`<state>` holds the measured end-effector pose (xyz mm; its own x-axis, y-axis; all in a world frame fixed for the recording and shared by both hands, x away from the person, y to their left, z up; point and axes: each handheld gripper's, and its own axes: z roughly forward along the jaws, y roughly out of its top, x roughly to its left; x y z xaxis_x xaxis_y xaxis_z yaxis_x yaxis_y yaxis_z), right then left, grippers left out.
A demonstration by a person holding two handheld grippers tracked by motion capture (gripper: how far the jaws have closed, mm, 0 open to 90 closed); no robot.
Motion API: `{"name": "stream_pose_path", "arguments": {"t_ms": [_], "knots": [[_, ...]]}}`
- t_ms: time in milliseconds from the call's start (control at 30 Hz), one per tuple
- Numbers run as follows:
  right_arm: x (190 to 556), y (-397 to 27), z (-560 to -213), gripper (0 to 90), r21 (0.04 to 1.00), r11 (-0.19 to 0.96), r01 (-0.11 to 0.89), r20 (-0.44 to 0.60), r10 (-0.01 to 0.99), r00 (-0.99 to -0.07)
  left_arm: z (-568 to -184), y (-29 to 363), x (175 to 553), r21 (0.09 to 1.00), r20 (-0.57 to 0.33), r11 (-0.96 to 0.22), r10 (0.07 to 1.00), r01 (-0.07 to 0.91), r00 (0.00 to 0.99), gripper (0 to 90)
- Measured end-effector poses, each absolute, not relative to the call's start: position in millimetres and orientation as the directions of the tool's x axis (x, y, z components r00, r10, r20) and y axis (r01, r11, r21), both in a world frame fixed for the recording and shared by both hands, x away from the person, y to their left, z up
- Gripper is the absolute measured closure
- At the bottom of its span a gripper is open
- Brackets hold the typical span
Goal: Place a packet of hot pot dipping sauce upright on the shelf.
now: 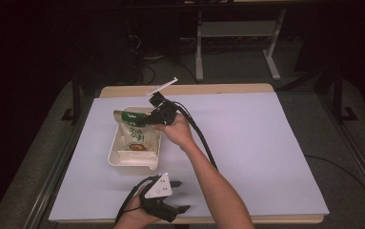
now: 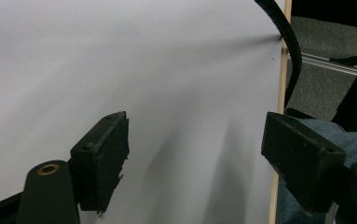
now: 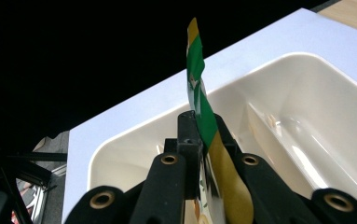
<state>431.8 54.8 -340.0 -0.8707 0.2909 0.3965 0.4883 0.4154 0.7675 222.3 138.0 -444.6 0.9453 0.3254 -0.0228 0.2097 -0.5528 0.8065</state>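
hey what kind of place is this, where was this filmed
Probably a lab or recording workstation, not a home: a table under a plain white sheet, a metal-framed bench and loose cables on grey carpet behind it, dark surroundings.

Dark print on green-yellow packet (image 1: 135,133), held over white tray (image 1: 123,161) at table centre-left: characters too small and blurry to read. No other legible txt, nos. or signs.

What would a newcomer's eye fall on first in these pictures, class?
The green and yellow printed snack packet, pinched at its top edge by the right gripper, hangs into the cream plastic tray on the pale lilac table mat. Near the front edge, the left gripper rests open above the mat.
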Motion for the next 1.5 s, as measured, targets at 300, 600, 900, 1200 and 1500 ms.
{"name": "stream_pose_path", "arguments": {"t_ms": [300, 600, 900, 1200, 1500], "knots": [[433, 49, -343, 84.7, 0.767, 0.422, 0.483, 0.387, 0.297, -0.873, -445, 137, 222, 0.803, -0.012, -0.560, 0.327, 0.204, 0.945, 22.8], [431, 46, -340, 67.2, 0.761, 0.450, 0.467, 0.364, 0.301, -0.882, -445, 138, 223, 0.804, -0.009, -0.560, 0.327, 0.201, 0.945, 22.6], [429, 31, -339, 53.4, 0.756, 0.456, 0.470, 0.349, 0.327, -0.878, -446, 138, 223, 0.802, -0.008, -0.562, 0.327, 0.201, 0.945, 22.7], [427, 15, -338, 46.1, 0.750, 0.452, 0.484, 0.354, 0.344, -0.870, -445, 139, 223, 0.803, -0.005, -0.562, 0.329, 0.200, 0.944, 22.6], [424, 0, -336, 42.7, 0.753, 0.442, 0.488, 0.365, 0.336, -0.868, -446, 138, 224, 0.802, -0.004, -0.562, 0.332, 0.201, 0.943, 22.5]]}}
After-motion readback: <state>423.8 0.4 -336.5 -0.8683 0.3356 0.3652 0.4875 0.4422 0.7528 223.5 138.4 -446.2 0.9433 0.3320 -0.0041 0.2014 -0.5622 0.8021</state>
